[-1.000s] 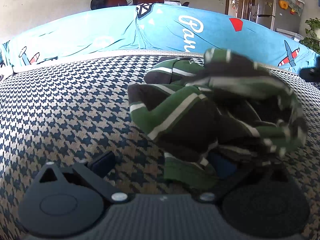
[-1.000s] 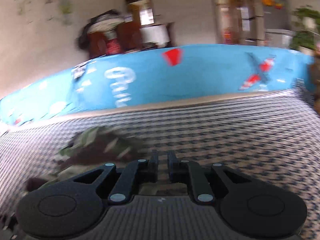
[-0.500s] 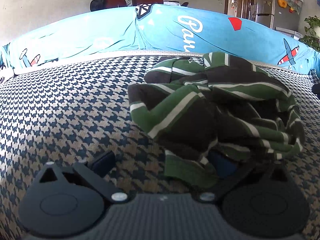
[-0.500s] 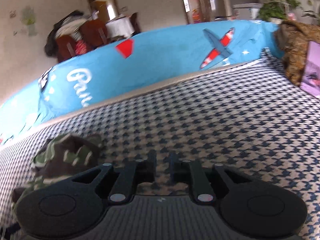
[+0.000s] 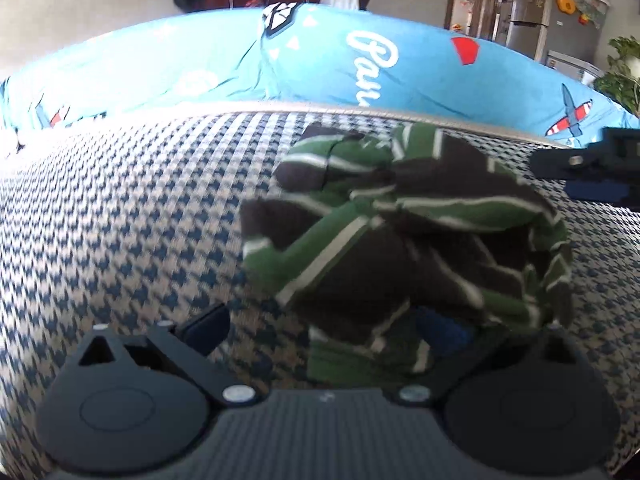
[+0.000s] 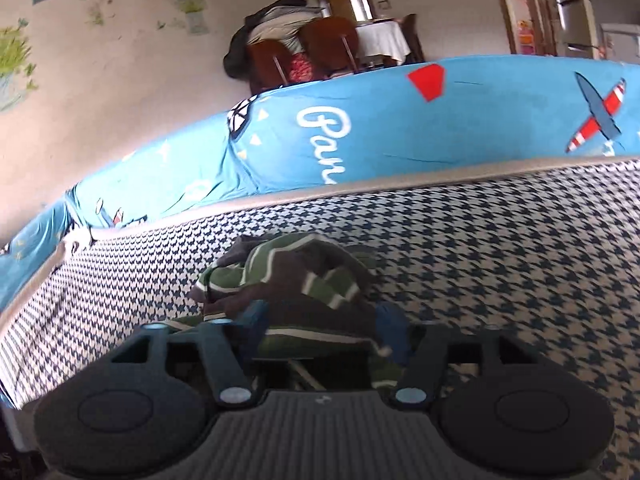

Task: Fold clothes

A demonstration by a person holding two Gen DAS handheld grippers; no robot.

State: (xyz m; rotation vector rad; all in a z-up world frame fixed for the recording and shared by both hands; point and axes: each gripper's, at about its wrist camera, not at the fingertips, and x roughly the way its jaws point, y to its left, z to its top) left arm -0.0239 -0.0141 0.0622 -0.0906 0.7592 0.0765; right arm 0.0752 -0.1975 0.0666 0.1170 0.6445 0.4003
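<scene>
Striped garment [image 6: 296,280] — crumpled between the right gripper's [image 6: 324,328] wide-spread fingers [image 6: 252,316]

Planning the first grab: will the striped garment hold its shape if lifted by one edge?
Probably not. The garment lies crumpled in soft folds, so it should droop and unfurl. It looks thin, likely light. Layers may slide apart.

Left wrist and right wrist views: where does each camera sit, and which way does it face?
Left wrist: on the left gripper, low over the bed, facing the shirt and blue cushion; its open fingers and the right gripper show.
Right wrist: on the right gripper, open fingers straddling the shirt.
Shared: shirt, bed, cushion.
</scene>
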